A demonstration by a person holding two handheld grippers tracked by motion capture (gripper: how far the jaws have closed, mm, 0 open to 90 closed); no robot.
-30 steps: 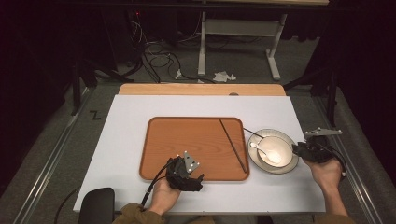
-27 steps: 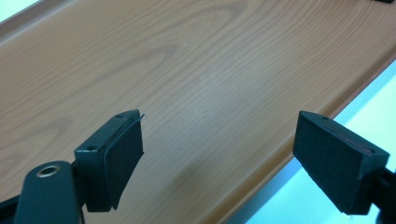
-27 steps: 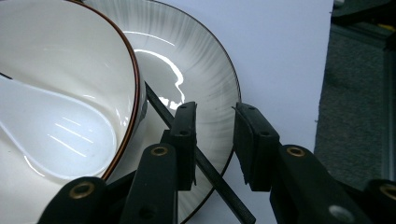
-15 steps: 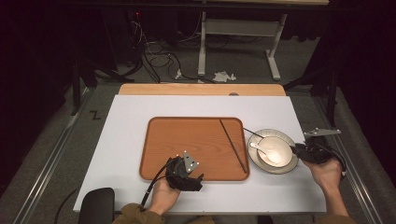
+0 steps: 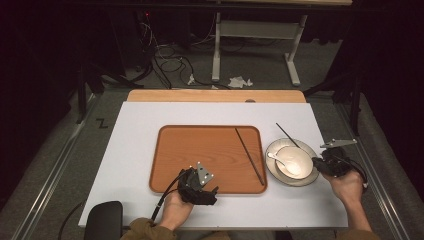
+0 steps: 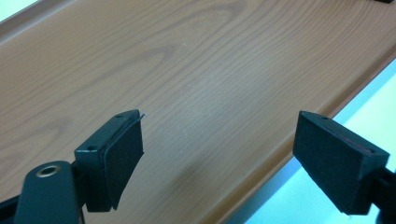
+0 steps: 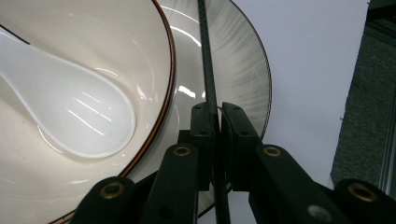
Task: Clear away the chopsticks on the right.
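Observation:
A wooden tray (image 5: 200,145) lies mid-table with one dark chopstick (image 5: 249,155) on its right side. To its right, a grey plate (image 5: 310,177) carries a cream bowl (image 5: 296,160) with a white spoon (image 5: 275,157) in it. My right gripper (image 5: 317,161) is at the plate's right rim, shut on a second chopstick (image 5: 286,134) that reaches across the plate to the far left. In the right gripper view that chopstick (image 7: 208,70) runs up between the shut jaws of the gripper (image 7: 215,109), over the plate (image 7: 238,74) and beside the bowl (image 7: 93,42) and spoon (image 7: 74,107). My left gripper (image 5: 207,192) (image 6: 219,144) is open over the tray's (image 6: 187,65) near edge.
The white tabletop (image 5: 135,150) (image 6: 280,205) surrounds the tray. A wooden strip (image 5: 215,96) runs along its far edge. A black pad (image 5: 102,220) sits at the near left corner. Cables and a metal frame stand on the floor beyond.
My right gripper has shifted slightly at the plate's right rim with the chopstick. The left gripper has stayed over the tray's near edge.

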